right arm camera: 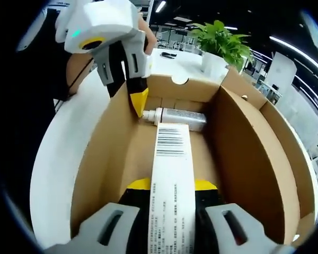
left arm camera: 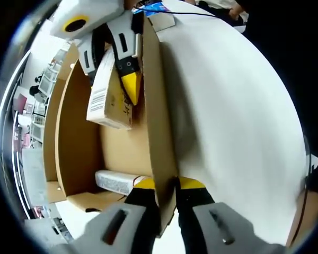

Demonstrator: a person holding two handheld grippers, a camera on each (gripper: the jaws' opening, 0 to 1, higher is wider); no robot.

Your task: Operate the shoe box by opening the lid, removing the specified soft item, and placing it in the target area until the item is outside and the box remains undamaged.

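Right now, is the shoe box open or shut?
Open: the box shows its bare inside, with a bottle lying on the bottom.

The shoe box [right arm camera: 244, 153] is plain brown cardboard inside and out, standing on a white counter [left arm camera: 228, 116]. In the right gripper view the long packet [right arm camera: 172, 185] at bottom centre is white with a black barcode and small black print, while the bottle [right arm camera: 177, 117] at the box's far end is silvery grey with a white cap. Both claws, left claw [left arm camera: 167, 186] and right claw [right arm camera: 172, 185], have yellow tips on black fingers with light grey bodies, and a green leafy plant [right arm camera: 220, 39] sits at upper right.
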